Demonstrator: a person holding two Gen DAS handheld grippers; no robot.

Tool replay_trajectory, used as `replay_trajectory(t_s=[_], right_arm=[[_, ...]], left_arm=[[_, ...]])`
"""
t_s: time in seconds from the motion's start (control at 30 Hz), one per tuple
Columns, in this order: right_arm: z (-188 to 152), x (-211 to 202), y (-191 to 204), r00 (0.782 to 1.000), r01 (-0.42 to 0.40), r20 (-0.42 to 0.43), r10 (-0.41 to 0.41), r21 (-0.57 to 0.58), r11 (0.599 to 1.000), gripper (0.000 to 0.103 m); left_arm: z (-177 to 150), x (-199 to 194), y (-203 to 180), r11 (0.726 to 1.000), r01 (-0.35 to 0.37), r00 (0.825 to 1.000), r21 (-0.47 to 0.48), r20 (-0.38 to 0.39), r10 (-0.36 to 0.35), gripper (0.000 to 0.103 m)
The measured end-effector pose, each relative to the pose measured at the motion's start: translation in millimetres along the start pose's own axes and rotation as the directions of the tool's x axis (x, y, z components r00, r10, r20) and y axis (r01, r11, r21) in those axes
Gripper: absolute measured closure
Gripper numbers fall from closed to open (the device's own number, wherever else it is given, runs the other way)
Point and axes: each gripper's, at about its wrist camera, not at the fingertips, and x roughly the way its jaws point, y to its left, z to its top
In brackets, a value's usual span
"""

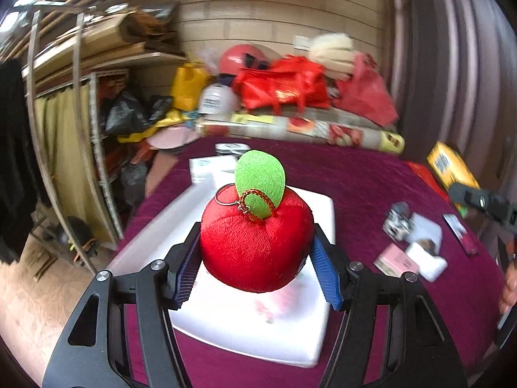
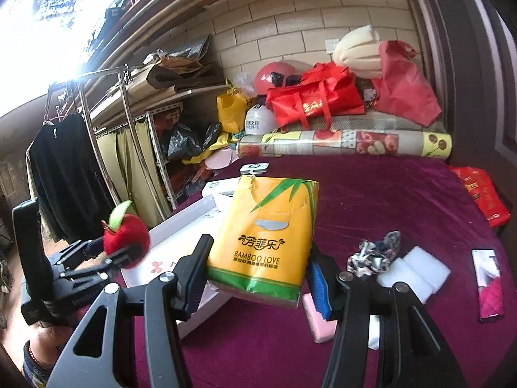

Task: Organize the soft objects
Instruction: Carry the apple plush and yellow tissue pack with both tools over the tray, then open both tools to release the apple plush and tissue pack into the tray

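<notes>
My left gripper (image 1: 257, 255) is shut on a red plush apple (image 1: 257, 242) with a green felt leaf, held above a white tray (image 1: 245, 329) on the purple cloth. The apple also shows in the right wrist view (image 2: 127, 237), held in the left gripper (image 2: 106, 252). My right gripper (image 2: 258, 274) is shut on a yellow pack of tissues (image 2: 265, 236), held above the table beside the tray (image 2: 190, 229). A patterned scrunchie (image 2: 376, 252), white foam pieces (image 2: 416, 274) and a pink block (image 2: 318, 320) lie on the cloth to the right.
A phone (image 2: 489, 284) lies at the right table edge, a red packet (image 2: 481, 194) behind it. White boxes (image 2: 223, 190) stand behind the tray. A rolled mat (image 2: 342, 142), red bags (image 2: 320, 100) and a clothes rack (image 2: 68, 168) crowd the back and left.
</notes>
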Motion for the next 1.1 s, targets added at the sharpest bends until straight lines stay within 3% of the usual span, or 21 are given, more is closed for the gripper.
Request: replay_trajectory(t_s=[0.13, 0.3, 0.5, 0.67, 0.73, 0.77, 0.8, 0.83, 0.9, 0.93, 1.1], right_arm=[[6.0, 27.6, 5.1, 0.998, -0.031, -0.05, 0.032, 0.022, 0.999, 0.049], [6.6, 73.6, 17.2, 0.99, -0.073, -0.12, 0.077, 0.037, 0.997, 0.049], [-15.6, 138.2, 41.1, 0.959, -0.117, -0.255, 0.122, 0.035, 0.993, 0.049], [-26.4, 166.8, 49.1, 0.945, -0.13, -0.293, 0.143, 0.065, 0.989, 0.048], [-28.9, 169.9, 49.9, 0.944, -0.135, -0.294, 0.149, 0.065, 0.989, 0.046], [-28.8, 171.0, 51.5, 0.945, -0.132, -0.294, 0.144, 0.06, 0.989, 0.038], [-29.5, 169.6, 51.4, 0.949, -0.124, -0.286, 0.134, 0.054, 0.991, 0.031], [-29.1, 167.8, 51.4, 0.955, -0.115, -0.27, 0.125, 0.053, 0.992, 0.017], [-28.7, 160.1, 48.6, 0.97, -0.091, -0.223, 0.099, 0.046, 0.995, 0.011], [-28.9, 157.6, 48.2, 0.973, -0.084, -0.212, 0.092, 0.044, 0.995, 0.0], [-26.9, 135.6, 47.0, 0.986, -0.074, -0.145, 0.079, 0.04, 0.996, 0.0]], left_arm=[[11.3, 9.6, 28.1, 0.997, -0.063, 0.998, -0.039, -0.002, 0.063, 0.039], [8.0, 36.6, 45.9, 0.993, -0.091, 0.994, -0.074, -0.064, 0.086, 0.039], [-12.5, 78.4, 50.8, 0.991, -0.114, 0.98, -0.072, -0.175, 0.1, 0.039], [-17.9, 95.2, 49.6, 0.99, -0.13, 0.971, -0.058, -0.209, 0.115, 0.038], [-16.3, 99.0, 48.9, 0.989, -0.143, 0.968, -0.043, -0.214, 0.131, 0.032], [-15.9, 99.8, 47.6, 0.988, -0.15, 0.967, -0.03, -0.215, 0.14, 0.03], [-15.5, 99.8, 45.8, 0.986, -0.169, 0.965, -0.014, -0.208, 0.162, 0.02], [-15.7, 99.6, 44.4, 0.982, -0.187, 0.963, -0.005, -0.199, 0.182, 0.005], [-16.7, 96.9, 42.6, 0.979, -0.205, 0.962, 0.01, -0.181, 0.203, 0.0], [-16.9, 95.9, 41.9, 0.978, -0.206, 0.963, 0.012, -0.176, 0.205, 0.0], [-18.4, 86.3, 36.6, 0.976, -0.216, 0.965, 0.016, -0.151, 0.216, 0.0]])
